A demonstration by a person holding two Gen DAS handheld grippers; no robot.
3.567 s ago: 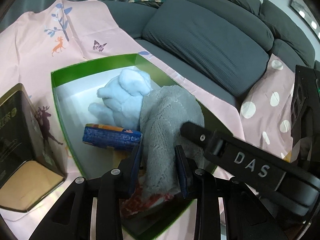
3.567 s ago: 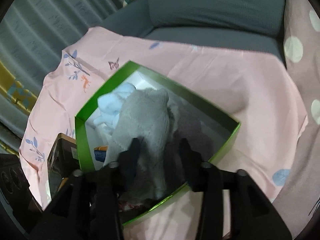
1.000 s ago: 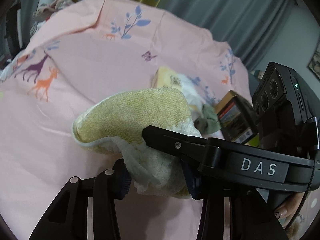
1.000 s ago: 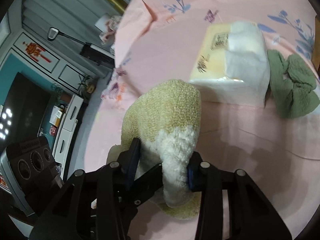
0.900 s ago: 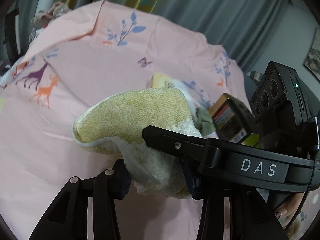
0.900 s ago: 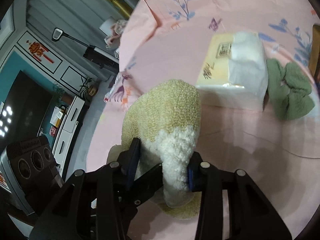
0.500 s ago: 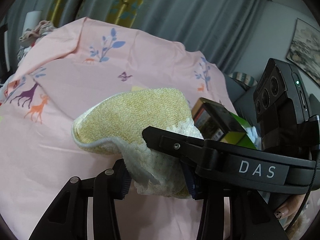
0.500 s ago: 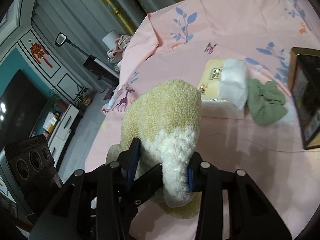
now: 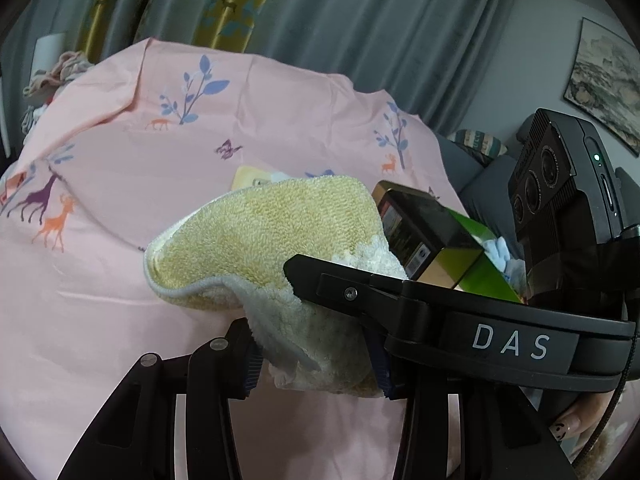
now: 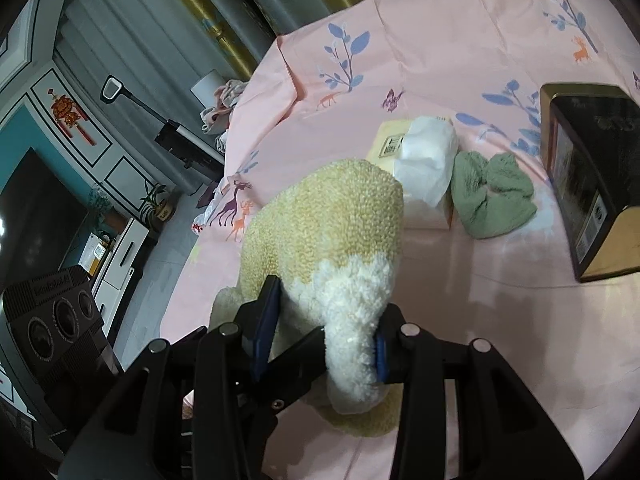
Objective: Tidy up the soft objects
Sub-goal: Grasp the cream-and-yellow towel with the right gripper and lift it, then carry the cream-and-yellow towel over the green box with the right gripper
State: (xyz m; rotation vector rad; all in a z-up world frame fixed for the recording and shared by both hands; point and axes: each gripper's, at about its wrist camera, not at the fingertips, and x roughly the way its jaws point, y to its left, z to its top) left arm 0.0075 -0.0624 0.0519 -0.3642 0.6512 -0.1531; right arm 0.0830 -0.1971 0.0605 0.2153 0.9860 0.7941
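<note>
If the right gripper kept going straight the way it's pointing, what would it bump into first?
Probably the tissue pack. The right gripper, clamped on the yellow towel, points down across the pink sheet toward it. Depth is unclear, so the sheet in front could come first.

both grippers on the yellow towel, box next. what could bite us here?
1. The towel is pinched only at one bunched end by the left gripper and right gripper; the loose flap could drag.
2. The dark tin stands right beside the green box; the flap may catch it.
3. Grippers overlap closely; pulling apart could slip the towel.
</note>
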